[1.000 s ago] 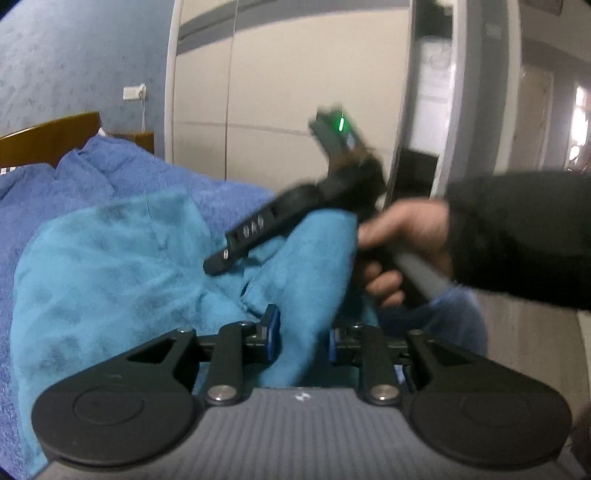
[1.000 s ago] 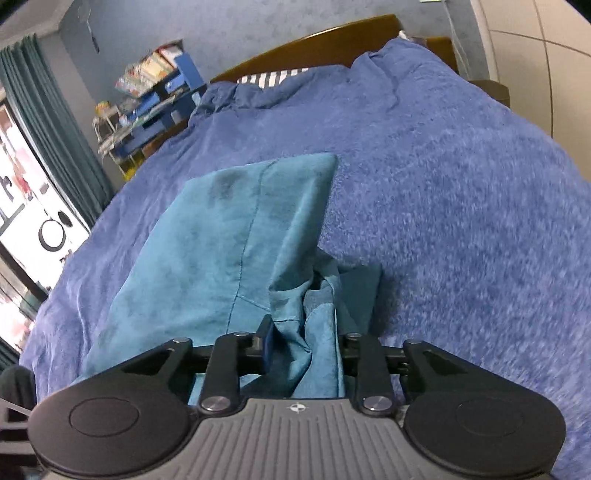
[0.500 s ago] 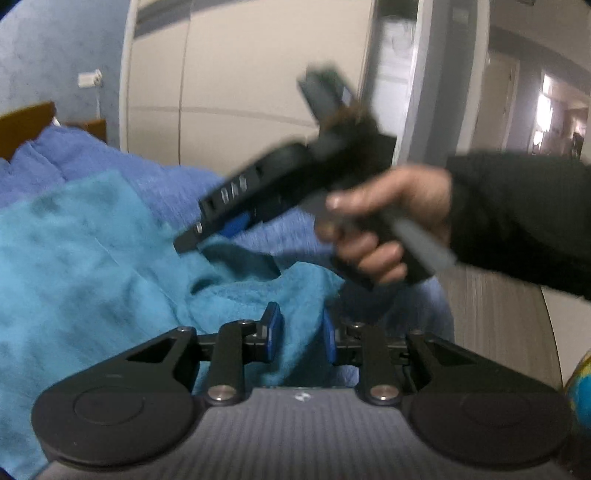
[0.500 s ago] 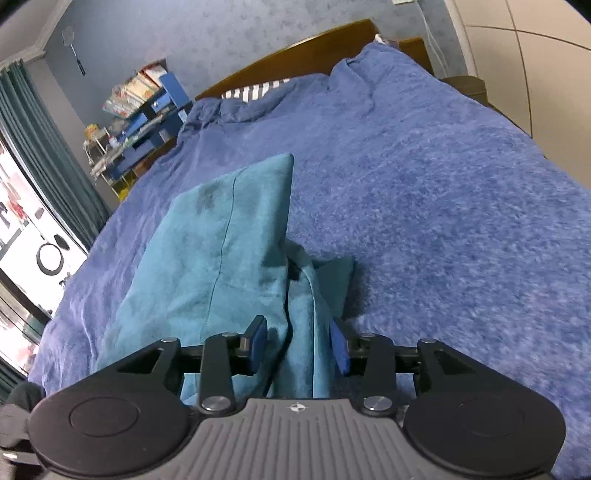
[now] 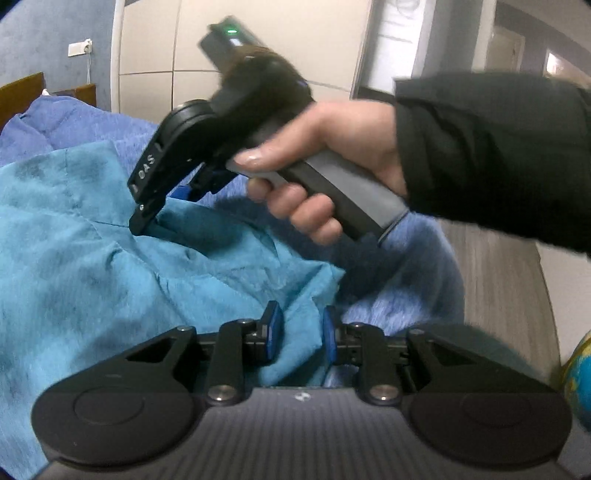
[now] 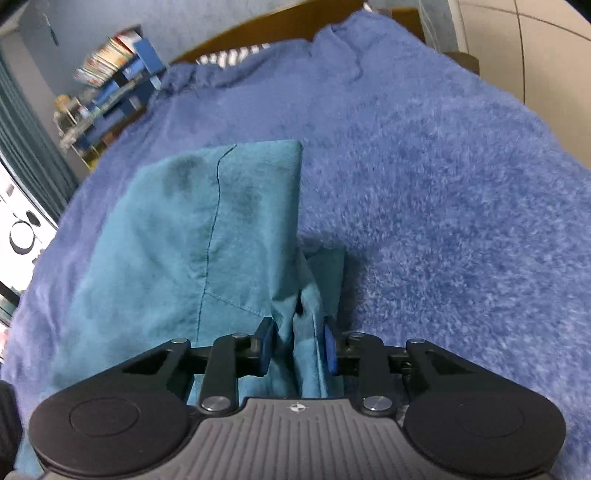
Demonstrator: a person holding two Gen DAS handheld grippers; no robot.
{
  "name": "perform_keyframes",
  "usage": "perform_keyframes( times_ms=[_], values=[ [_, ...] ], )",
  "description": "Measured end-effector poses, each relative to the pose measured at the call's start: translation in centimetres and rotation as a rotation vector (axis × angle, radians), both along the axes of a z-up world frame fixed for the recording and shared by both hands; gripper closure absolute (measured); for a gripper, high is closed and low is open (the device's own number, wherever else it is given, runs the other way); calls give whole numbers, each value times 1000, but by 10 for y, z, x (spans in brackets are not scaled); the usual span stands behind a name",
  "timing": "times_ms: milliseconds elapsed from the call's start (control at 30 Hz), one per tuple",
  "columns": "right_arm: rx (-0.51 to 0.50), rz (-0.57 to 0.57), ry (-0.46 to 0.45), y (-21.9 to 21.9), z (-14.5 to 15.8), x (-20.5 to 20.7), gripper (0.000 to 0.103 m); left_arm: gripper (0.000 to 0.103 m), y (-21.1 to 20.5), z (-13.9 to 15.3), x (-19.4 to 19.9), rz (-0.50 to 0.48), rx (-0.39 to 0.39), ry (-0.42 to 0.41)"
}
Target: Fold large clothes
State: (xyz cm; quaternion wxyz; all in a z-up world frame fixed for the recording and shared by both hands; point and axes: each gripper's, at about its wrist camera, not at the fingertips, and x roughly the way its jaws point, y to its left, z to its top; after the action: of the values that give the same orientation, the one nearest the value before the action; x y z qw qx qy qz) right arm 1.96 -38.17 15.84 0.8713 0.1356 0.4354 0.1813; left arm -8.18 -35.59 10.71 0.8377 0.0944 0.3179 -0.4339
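while the teal garment (image 6: 184, 258) lies spread over the fuzzy blue blanket (image 6: 443, 184) on the bed, both grippers have cloth between their pads. in the right wrist view, the right gripper (image 6: 297, 345) sits at the garment's near edge, and a bunched fold of teal runs up between the two blue pads (image 6: 265, 345). the pads aren't fully together, there's a moderate gap stuffed with fabric, so it looks like a loose pinch on the cloth. past the fingers the garment stretches away flat, with a seam down the middle and a square far corner.

in the left wrist view, the left gripper (image 5: 300, 334) has a corner of the same teal cloth hanging in the gap between its pads (image 5: 271, 334), narrow-ish opening. can't really tell if the pads press the fabric or it's just lying between them. ahead of it, the right hand (image 5: 325, 162) in a black sleeve (image 5: 498, 155) grips the other tool's handle, its nose tipped down into the rumpled cloth.

background: wardrobe doors (image 5: 240, 55), bookshelf (image 6: 110, 74), wooden headboard (image 6: 258, 29).
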Motion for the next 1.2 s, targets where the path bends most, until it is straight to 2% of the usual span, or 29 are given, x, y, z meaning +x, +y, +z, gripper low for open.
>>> perform_keyframes(
  times_ms=[100,200,333,367,400,500,533,633,733,833,900,933,967,1067,1133,1200],
  values=[
    [14,-10,31,-1,-11,6,67,83,4,2,1,9,-17,28],
    [57,-39,47,-12,-18,2,46,83,11,13,-2,8,-30,26],
    [178,-37,62,-30,-24,-10,29,83,56,42,-9,10,-182,48],
    [214,-25,67,-34,-27,-12,26,81,69,49,-11,18,-213,39],
    [254,-12,75,-38,-29,-16,22,75,84,56,-13,34,-241,18],
    [334,40,102,-43,-37,-22,18,56,132,67,-9,179,-266,-43],
    [352,63,109,-41,-40,-24,16,54,149,66,-3,248,-265,-48],
    [373,128,121,-32,-46,-27,13,48,197,57,23,467,-256,11],
    [348,164,130,-18,-48,-27,12,48,241,37,47,685,-289,141],
    [352,186,129,-10,-49,-26,14,47,261,9,68,769,-319,316],
    [330,191,116,-4,-47,-28,19,43,261,-8,72,786,-356,378],
    [318,192,109,-2,-46,-29,23,38,261,-12,73,792,-381,393],
    [311,192,97,1,-45,-31,25,37,259,-13,74,789,-392,392],
    [314,203,23,10,-37,-40,40,38,244,-7,79,749,-389,378],
    [311,218,-28,21,-28,-43,53,50,239,-2,83,731,-451,354],
    [300,234,-83,32,-16,-47,60,55,242,10,85,729,-513,319]
  ],
)
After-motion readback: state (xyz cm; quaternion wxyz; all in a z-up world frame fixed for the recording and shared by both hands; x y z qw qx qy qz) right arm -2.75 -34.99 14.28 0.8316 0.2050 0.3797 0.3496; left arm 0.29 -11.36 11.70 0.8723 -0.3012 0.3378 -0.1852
